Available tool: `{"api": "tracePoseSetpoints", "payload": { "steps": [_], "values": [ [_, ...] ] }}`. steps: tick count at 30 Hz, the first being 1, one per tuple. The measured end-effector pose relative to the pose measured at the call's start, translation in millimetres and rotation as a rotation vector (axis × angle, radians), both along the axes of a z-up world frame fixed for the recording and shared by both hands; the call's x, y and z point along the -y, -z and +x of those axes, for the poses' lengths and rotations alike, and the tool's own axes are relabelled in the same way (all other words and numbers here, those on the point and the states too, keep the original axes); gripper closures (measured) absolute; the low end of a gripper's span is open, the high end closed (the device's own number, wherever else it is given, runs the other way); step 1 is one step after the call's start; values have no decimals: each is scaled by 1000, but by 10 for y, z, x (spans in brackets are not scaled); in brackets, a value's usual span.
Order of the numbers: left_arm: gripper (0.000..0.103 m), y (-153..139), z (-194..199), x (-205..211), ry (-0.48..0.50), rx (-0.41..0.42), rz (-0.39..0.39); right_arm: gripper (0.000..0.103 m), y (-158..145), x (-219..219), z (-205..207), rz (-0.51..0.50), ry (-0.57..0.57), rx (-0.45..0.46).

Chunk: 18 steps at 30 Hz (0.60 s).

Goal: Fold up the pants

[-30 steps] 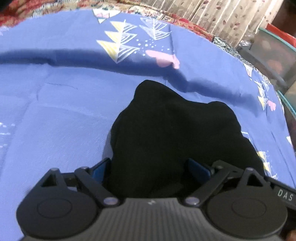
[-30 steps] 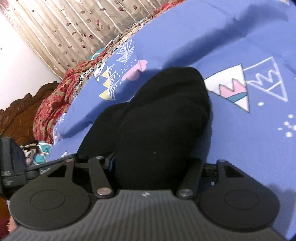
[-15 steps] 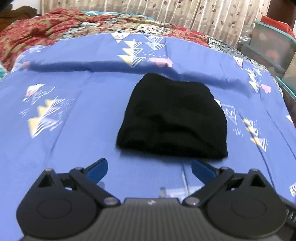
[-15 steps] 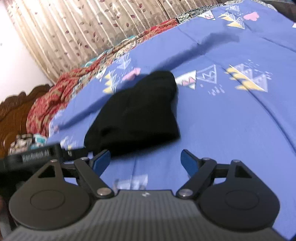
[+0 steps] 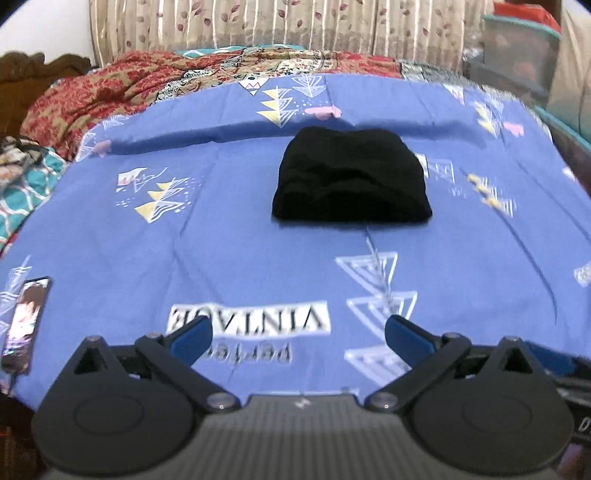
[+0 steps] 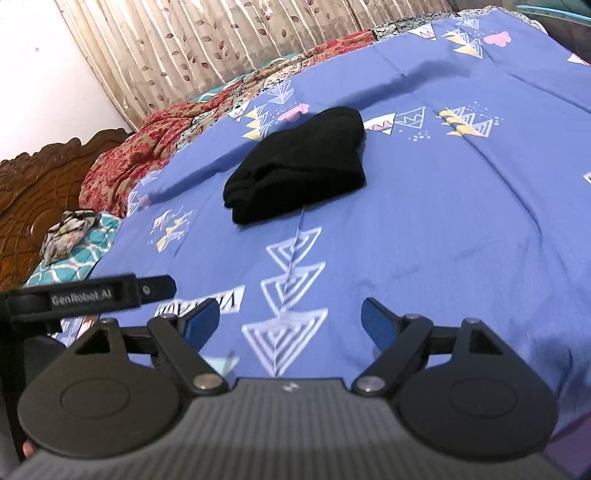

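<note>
The black pants (image 5: 351, 177) lie folded into a compact bundle on the blue patterned bedsheet (image 5: 240, 251), far ahead of both grippers. They also show in the right wrist view (image 6: 299, 162), up and left of centre. My left gripper (image 5: 297, 328) is open and empty, low over the near part of the sheet. My right gripper (image 6: 290, 317) is open and empty too, well short of the pants. The left gripper's body (image 6: 88, 293) shows at the left edge of the right wrist view.
A red patterned quilt (image 5: 122, 88) lies along the far side by the curtains (image 5: 277, 22). A phone (image 5: 24, 321) rests at the sheet's left edge. A carved wooden headboard (image 6: 40, 184) and crumpled cloth (image 6: 70, 229) are left; a plastic bin (image 5: 521, 48) is far right.
Both grippers have let go of the pants and drawn back steadily toward the near edge of the bed. The folded pants stay where they were laid.
</note>
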<state>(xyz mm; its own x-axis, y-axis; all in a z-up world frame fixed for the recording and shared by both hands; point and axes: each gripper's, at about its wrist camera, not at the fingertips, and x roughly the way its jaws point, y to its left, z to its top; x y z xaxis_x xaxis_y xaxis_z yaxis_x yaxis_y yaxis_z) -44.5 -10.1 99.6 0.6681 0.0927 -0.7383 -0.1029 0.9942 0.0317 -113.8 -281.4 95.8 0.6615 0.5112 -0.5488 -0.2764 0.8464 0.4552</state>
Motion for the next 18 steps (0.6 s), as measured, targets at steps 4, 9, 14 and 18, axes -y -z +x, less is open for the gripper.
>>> {"api": "tracePoseSetpoints", "payload": {
  "steps": [4, 9, 14, 18],
  "values": [
    [0, 7, -211, 48, -15, 6, 22, 15, 4, -34, -169, -18, -23, -2],
    [0, -36, -401, 44, -36, 17, 15, 14, -8, -85, -343, -32, -43, 4],
    [0, -81, -524, 58, -29, 45, 30, 14, -36, -112, -446, -40, -58, 20],
    [0, -56, -542, 125, -11, 47, 54, 14, 12, -98, -413, -40, -56, 4]
  ]
}}
